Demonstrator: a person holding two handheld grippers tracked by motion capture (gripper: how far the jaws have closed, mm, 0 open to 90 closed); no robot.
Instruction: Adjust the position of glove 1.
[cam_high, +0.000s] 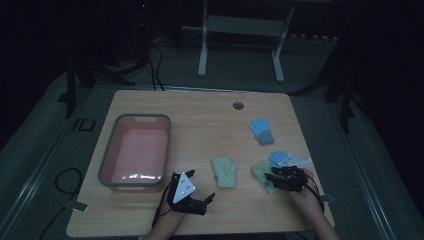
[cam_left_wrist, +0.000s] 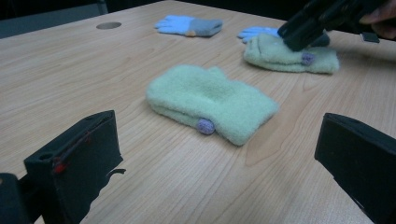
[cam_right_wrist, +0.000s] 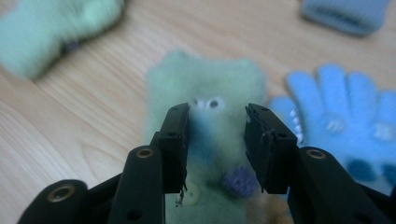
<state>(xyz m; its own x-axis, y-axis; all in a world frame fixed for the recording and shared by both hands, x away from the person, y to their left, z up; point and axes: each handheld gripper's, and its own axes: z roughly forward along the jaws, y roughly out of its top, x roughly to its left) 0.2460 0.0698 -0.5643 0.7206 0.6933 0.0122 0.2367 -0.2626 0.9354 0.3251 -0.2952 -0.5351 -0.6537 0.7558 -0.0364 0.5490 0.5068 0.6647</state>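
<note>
2 green mittens (cam_left_wrist: 212, 103) well apart

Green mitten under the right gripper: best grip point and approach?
Come straight down from above and pinch the fleece of the green mitten mid-body, probably just past the purple button. It lies flat on the table, so no edge stands up to catch; the soft pile should bunch. The right gripper already straddles it, jaws apart. Keep clear of the blue glove alongside.

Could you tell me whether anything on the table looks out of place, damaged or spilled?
Nothing stands out. The two green mittens and two blue gloves lie flat and loose on the table; the pink bin sits upright.
</note>
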